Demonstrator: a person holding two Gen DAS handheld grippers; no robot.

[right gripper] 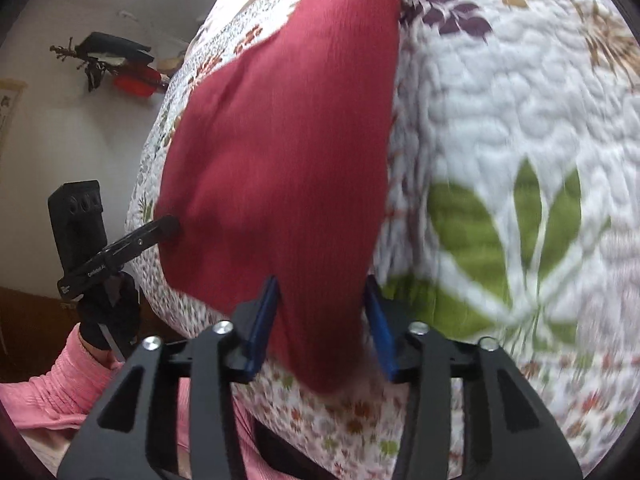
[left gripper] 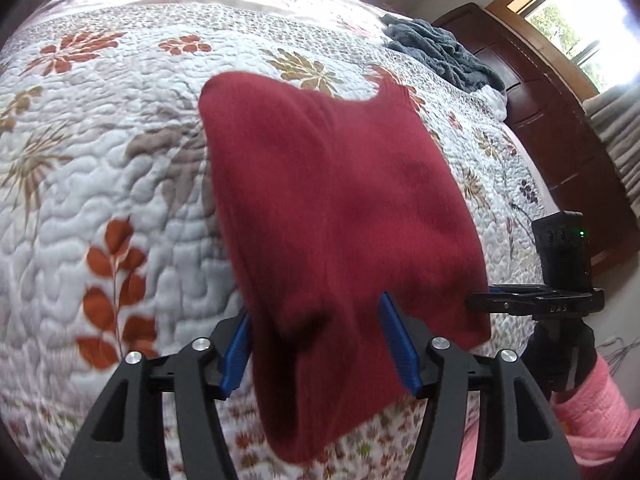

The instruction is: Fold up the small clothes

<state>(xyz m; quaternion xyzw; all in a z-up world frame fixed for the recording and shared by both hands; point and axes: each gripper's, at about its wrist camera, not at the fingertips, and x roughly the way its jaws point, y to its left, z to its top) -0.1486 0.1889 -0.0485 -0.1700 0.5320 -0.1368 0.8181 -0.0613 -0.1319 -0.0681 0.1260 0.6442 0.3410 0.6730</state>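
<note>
Red garment [left gripper: 332, 208]: you hold it lifted above the quilted bed [left gripper: 100, 152], one near edge in each gripper, so it hangs flat for folding. Left gripper [left gripper: 316, 344] and right gripper [right gripper: 326, 328]: fingers clamped on cloth. Containers: none visible. Grey towel [left gripper: 444, 52] lies far off.

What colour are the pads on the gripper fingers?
Blue pads, clearest in the left wrist view.

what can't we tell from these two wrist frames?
- Garment type: the red garment is bunched and motion-blurred in both views.
- Left gripper and right gripper: cloth hides the grip between the jaws.
- Gray fabric: too small to identify.
</note>
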